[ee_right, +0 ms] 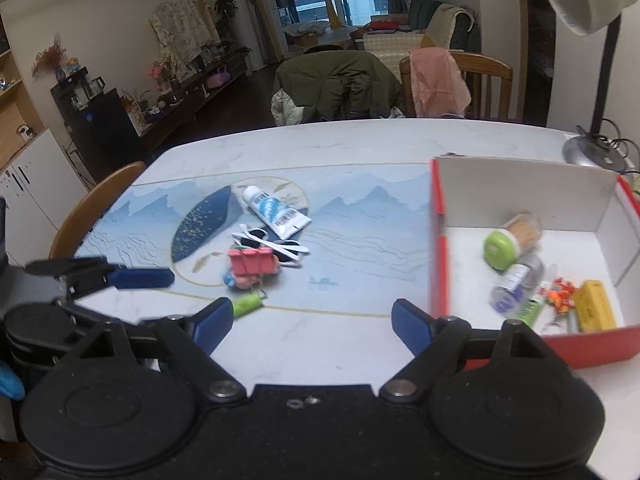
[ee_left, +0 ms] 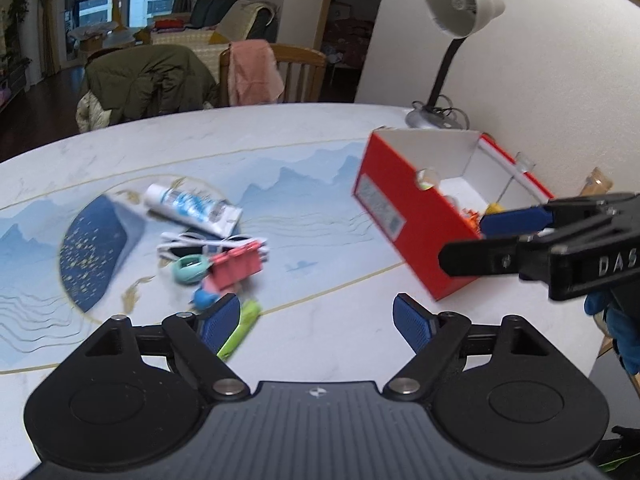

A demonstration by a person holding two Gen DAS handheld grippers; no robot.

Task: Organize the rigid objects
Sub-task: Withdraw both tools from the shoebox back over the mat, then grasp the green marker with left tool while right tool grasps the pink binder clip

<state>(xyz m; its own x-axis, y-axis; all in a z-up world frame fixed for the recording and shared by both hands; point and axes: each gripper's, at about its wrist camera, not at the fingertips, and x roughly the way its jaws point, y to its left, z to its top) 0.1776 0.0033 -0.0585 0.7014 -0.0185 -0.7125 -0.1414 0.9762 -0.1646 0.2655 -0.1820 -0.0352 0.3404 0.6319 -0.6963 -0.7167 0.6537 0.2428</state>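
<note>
The table (ee_right: 340, 148) fills the middle of both views. The red box (ee_right: 438, 240), at right, holds a green-lidded jar (ee_right: 500, 248), a bottle (ee_right: 516, 284) and a yellow pack (ee_right: 596, 308). At centre left lie a white tube (ee_right: 276, 212), sunglasses (ee_right: 272, 242), a pink clip (ee_right: 252, 262) and a green item (ee_right: 246, 305). A lamp (ee_left: 460, 4) stands upper right. The left gripper (ee_left: 316, 316) and right gripper (ee_right: 312, 320) both have jaws spread wide, empty, over bare tabletop.

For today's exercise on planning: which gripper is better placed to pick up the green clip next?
Left. The left gripper is open with the green clip beside its finger; the right gripper sits nearer the red box.
</note>
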